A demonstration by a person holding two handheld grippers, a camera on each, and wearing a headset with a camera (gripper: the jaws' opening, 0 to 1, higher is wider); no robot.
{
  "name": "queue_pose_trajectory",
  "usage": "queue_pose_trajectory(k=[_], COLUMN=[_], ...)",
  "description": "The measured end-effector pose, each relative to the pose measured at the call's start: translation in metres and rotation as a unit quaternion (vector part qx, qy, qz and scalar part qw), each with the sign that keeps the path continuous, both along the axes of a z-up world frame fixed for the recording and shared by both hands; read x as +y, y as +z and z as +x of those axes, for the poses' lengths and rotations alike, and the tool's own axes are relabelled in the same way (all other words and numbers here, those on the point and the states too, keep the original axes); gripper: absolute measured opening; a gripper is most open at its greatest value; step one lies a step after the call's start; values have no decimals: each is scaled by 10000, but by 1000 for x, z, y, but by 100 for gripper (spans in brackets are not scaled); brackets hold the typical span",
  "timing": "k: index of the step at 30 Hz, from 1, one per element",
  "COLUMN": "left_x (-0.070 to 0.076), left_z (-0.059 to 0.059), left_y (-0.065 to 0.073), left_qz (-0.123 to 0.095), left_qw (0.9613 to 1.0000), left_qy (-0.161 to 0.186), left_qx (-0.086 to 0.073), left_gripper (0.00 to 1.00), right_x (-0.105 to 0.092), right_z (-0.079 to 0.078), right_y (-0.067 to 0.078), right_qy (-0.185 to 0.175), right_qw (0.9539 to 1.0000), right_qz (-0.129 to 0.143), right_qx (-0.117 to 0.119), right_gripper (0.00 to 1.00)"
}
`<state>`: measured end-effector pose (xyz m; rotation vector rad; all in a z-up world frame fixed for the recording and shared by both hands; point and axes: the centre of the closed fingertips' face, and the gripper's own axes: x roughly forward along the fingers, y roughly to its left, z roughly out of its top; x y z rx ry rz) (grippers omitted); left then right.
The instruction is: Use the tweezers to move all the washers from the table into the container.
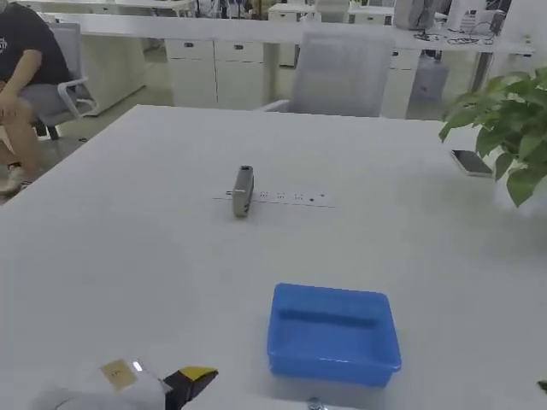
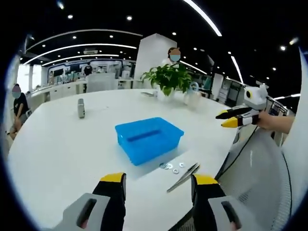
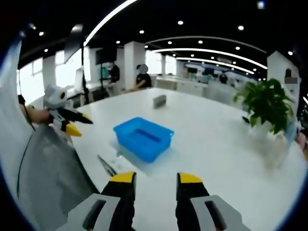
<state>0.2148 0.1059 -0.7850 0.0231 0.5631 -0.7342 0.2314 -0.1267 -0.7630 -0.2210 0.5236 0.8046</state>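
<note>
A blue container (image 1: 333,335) (image 2: 148,137) (image 3: 143,137) stands near the table's front edge. Several small washers (image 2: 171,167) lie on the table just in front of it, with metal tweezers (image 2: 184,176) (image 3: 107,166) beside them. My left gripper (image 2: 159,180) is open and holds nothing, a short way back from the washers. Its yellow tip (image 1: 192,376) shows at the bottom left of the head view. My right gripper (image 3: 156,179) is also open, with nothing between its fingers, and points at the container. Each gripper appears in the other's view, off the table edge: right gripper (image 2: 226,119), left gripper (image 3: 79,124).
A grey power strip block (image 1: 243,190) (image 2: 81,108) (image 3: 159,101) sits mid-table. A potted plant (image 1: 508,128) (image 2: 167,79) (image 3: 264,103) and a phone (image 1: 472,162) are at the table's right. A person (image 1: 21,77) sits at the far left. Chairs and desks stand beyond.
</note>
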Motion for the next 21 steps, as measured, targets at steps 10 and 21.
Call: queue_pose_trajectory(k=[10,21], left_x=[-18,-42], left_z=[4,-7], left_y=[-22,-55], left_qz=[305,1150], left_qw=[9922,9656], left_qy=[-1092,-2241], left_qx=[525,643], left_gripper=[34,26], right_x=[64,93], right_z=[-15,-28], right_y=[-28,-70], right_qy=[1255,2123], right_qw=[9903,9680], right_qz=[-345,-1048], right_qx=[483,830], right_gripper=[15,16])
